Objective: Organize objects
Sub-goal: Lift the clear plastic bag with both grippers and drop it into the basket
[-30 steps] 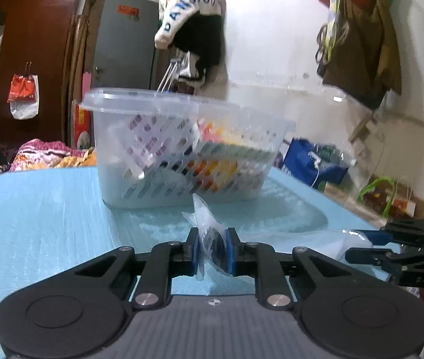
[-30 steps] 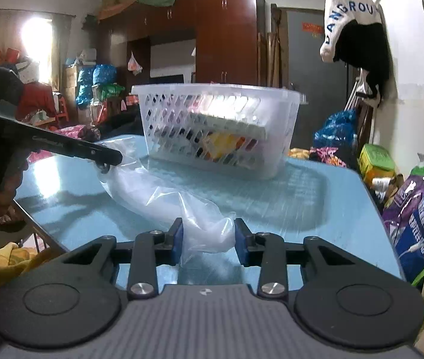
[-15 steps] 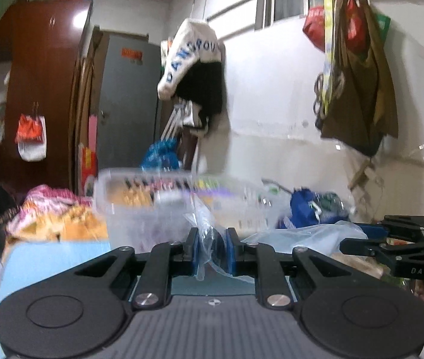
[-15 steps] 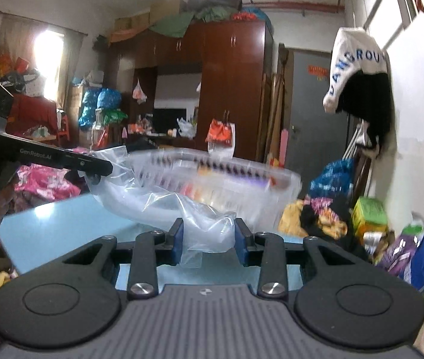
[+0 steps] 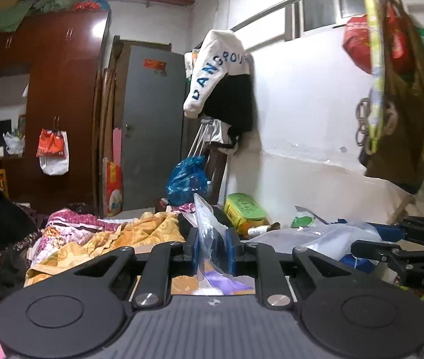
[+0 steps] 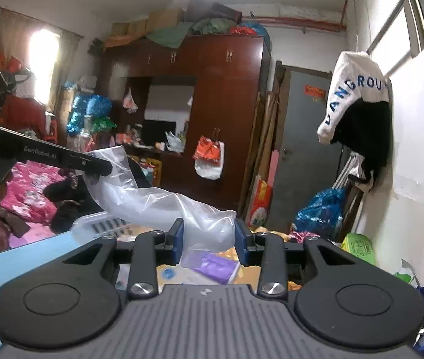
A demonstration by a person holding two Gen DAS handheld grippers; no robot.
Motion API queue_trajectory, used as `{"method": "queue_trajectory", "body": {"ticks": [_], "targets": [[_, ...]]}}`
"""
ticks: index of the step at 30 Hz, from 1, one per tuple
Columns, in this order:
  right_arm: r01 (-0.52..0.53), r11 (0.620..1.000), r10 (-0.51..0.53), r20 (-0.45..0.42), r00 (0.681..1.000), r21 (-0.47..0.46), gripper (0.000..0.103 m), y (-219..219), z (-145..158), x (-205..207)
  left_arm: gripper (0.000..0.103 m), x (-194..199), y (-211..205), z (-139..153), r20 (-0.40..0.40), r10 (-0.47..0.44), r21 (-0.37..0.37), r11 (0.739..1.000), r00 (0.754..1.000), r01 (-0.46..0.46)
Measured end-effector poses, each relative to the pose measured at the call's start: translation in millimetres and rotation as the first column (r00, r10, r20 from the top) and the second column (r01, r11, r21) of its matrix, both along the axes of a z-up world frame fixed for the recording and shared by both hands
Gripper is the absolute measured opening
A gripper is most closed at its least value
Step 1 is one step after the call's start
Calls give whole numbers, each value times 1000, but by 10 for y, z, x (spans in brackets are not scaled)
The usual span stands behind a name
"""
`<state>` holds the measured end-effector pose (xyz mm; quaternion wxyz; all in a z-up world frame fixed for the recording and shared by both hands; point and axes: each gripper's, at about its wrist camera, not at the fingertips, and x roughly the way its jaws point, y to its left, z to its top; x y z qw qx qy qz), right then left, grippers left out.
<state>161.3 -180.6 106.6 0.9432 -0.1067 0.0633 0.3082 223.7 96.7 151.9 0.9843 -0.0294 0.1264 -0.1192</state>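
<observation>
A clear plastic bag (image 6: 164, 206) is stretched in the air between both grippers. My left gripper (image 5: 212, 248) is shut on one end of the bag (image 5: 209, 233); it also shows as a black bar in the right wrist view (image 6: 95, 169). My right gripper (image 6: 209, 239) is shut on the bag's other, bunched end; it shows at the right edge of the left wrist view (image 5: 358, 245). The white slotted basket (image 6: 101, 227) lies low, just under the bag. Packets lie inside it, one of them purple (image 6: 212, 266).
The blue table top (image 6: 23, 263) shows at lower left in the right wrist view. Around it are a dark wardrobe (image 6: 209, 113), a grey door (image 5: 152, 125), clothes piled on a bed (image 5: 98, 233), and bags on the floor by the white wall (image 5: 310, 119).
Both grippers have risen with the bag held between them. The basket and table have dropped from mid-view to the bottom edge, and the room behind now fills the views.
</observation>
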Motion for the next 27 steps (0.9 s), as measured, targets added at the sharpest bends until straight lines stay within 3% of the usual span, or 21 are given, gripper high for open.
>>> {"method": "queue_trajectory", "body": {"ticks": [8,17,21,23,24,25,26,27], "targets": [[15,999,-17,-65,998,-37,38,161,-270,408,21,527,76,-275,-95,38,-6,999,995,-38],[8,999,-12,-112,994,-38,38,177,-367,597,21,684,64,-360,-123,87,14,996,989,-85],[15,999,-21,-127,992,-46,39,194,-372,633,23,731,-22,-392,-132,113,65,992,985,-105],[15,998,-23,-140,990,-57,47,193,-377,649,26,740,-41,-399,-133,126,70,991,983,-118],[24,997,-34,-146,989,-67,52,205,-380,666,34,734,-53,-398,-124,149,89,986,981,-138],[44,997,-53,-135,989,-70,65,196,-373,676,52,728,-66,-395,-117,184,115,978,976,-171],[62,996,-69,-111,991,-66,80,179,-366,652,64,721,-67,-390,-117,209,131,972,971,-194],[72,996,-78,-102,992,-56,88,153,-357,644,84,712,-54,-378,-120,213,129,972,970,-197]]}}
